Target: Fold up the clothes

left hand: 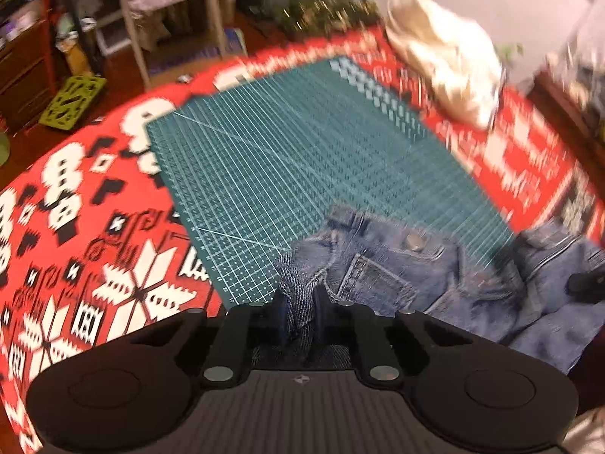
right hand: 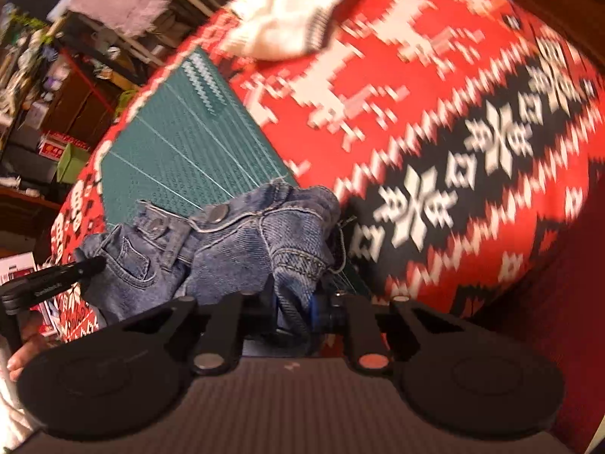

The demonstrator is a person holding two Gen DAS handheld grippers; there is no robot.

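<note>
From my left wrist camera, my left gripper (left hand: 300,312) has its two fingers pinched tight on a bunch of denim at one end of the jeans (left hand: 382,265). The jeans hang and bunch just ahead of the fingers, waistband uppermost, with a metal button (left hand: 415,242) and a stitched pocket showing. They sit over the near edge of the green cutting mat (left hand: 287,159), which lies on a red tablecloth (left hand: 75,227) patterned in white and black. A cream-coloured garment (left hand: 446,56) lies crumpled on the cloth beyond the far right corner of the mat, well apart from the jeans. At the right edge, a dark fingertip of my other gripper reaches into the denim. The picture is blurred, most of all toward the far side.

From my right wrist camera, my right gripper (right hand: 302,302) is clamped on a fold of the jeans (right hand: 234,242) at the other end of the waistband; the cloth is drawn down between the fingers. The button (right hand: 218,212) and a belt loop face up. The left gripper's dark finger enters from the left and meets the denim near a pocket. The mat (right hand: 177,151) stretches away behind the jeans, the tablecloth (right hand: 435,121) to the right, and the cream garment (right hand: 287,7) rests at the top.
</note>
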